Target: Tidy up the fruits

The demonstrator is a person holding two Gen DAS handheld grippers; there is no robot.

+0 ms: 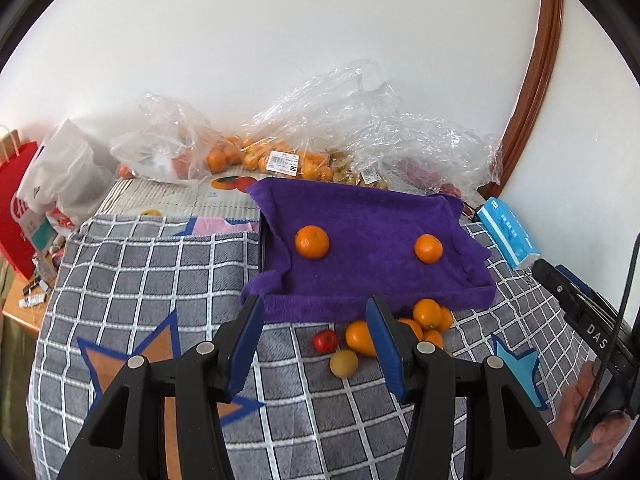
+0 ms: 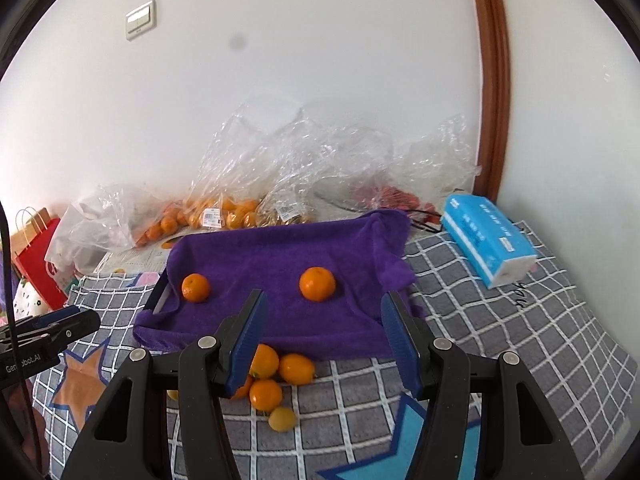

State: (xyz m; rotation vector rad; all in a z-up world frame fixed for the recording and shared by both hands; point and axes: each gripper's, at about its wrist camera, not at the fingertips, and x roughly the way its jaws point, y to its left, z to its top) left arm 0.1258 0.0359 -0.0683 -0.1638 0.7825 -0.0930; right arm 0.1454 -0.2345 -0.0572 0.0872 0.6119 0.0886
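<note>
Fruit sorting looks underway, between placements. On the purple towel (image 1: pixel 372 240) draped over a tray sit two oranges, a left orange (image 1: pixel 312 242) and a right orange (image 1: pixel 428 248), well apart. Just in front of the towel, on the checked blanket (image 1: pixel 140 264), lies the loose pile (image 1: pixel 424 326) of oranges with a small red fruit (image 1: pixel 325 341). Left gripper (image 1: pixel 316 344) and right gripper (image 2: pixel 322 344) both hold nothing, fingers moderately apart. Next, I judge, a gripper must dip to the pile and close on one fruit.
</note>
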